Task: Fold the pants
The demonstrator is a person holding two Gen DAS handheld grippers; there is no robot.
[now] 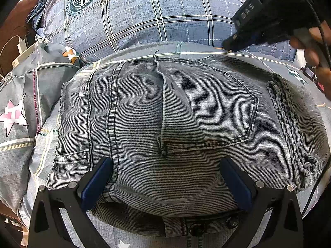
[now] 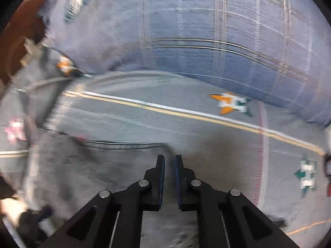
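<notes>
Grey denim pants (image 1: 165, 124) lie folded into a compact bundle on the bed, back pocket up, hems stacked at the right. My left gripper (image 1: 166, 165) is open, its blue-padded fingers (image 1: 97, 181) spread wide over the near edge of the bundle. The right gripper (image 1: 266, 16) shows in the left wrist view at the upper right, held in a hand above the bed beyond the pants. In the blurred right wrist view my right gripper (image 2: 169, 161) has its pads close together with a narrow gap and nothing between them, above the far edge of the pants (image 2: 86, 169).
The pants rest on a grey bedsheet with stars (image 1: 18, 113). A blue plaid pillow (image 1: 155, 10) lies behind them. A white charger and cable (image 1: 20, 47) sit at the left edge. A brown surface (image 1: 14, 20) shows at the far left.
</notes>
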